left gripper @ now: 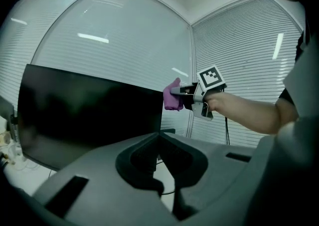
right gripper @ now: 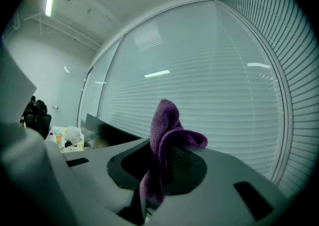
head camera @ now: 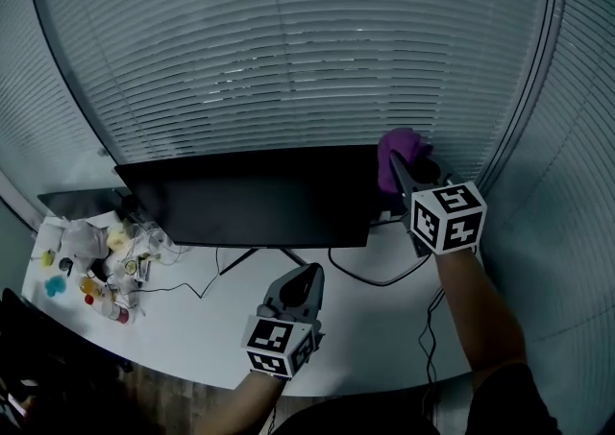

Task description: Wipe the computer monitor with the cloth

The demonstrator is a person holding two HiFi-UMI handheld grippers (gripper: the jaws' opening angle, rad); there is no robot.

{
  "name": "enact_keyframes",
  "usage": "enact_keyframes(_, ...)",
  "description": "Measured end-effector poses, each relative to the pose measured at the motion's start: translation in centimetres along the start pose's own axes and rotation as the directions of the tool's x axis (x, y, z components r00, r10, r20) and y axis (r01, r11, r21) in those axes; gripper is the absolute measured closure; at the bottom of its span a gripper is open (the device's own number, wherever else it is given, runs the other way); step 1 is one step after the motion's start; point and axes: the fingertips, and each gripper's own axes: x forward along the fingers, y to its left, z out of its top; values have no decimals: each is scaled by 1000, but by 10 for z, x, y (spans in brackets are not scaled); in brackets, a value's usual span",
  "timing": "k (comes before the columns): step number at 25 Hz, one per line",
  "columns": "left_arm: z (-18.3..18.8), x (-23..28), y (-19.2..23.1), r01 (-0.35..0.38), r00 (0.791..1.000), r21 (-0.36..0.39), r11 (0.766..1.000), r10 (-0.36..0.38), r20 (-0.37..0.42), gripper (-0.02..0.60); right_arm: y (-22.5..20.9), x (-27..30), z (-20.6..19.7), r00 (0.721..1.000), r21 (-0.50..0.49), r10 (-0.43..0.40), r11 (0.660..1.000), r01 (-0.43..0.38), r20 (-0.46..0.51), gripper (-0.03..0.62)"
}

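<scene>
The black computer monitor (head camera: 259, 198) stands on the white desk (head camera: 192, 327); its dark screen also fills the left of the left gripper view (left gripper: 89, 115). My right gripper (head camera: 404, 164) is raised at the monitor's upper right corner, shut on a purple cloth (head camera: 404, 145). The cloth (right gripper: 167, 135) bunches up out of the right gripper (right gripper: 162, 157), and it shows beside the screen's right edge (left gripper: 173, 95). My left gripper (head camera: 307, 277) hovers low in front of the monitor's stand, jaws shut and empty (left gripper: 160, 137).
Small bottles, packets and crumpled white wrapping (head camera: 96, 260) crowd the desk's left end beside a second dark screen (head camera: 82, 201). Black cables (head camera: 375, 277) loop under the monitor's right side. Window blinds (head camera: 307, 49) run behind the desk.
</scene>
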Motion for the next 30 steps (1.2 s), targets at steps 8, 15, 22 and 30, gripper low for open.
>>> enact_keyframes(8,-15,31,7,-6,999,-19,1000,5,-32,575,-8,22,-25,999,-6,37,999,-37,-22,522)
enact_keyframes(15,-41,48,15,-20,998,-17,1000,19,-68,575,-2,36,-73,996,41,69,997,-67,-55,522)
enact_keyframes(22,-50,53,7,-30,994,-29,999,27,-106,575,0,33,-107,988,81,93,993,-84,-122,522)
enact_keyframes(30,-74,60,4,-57,988,-50,997,49,-147,575,4,32,-158,972,123,127,987,-104,-199,522)
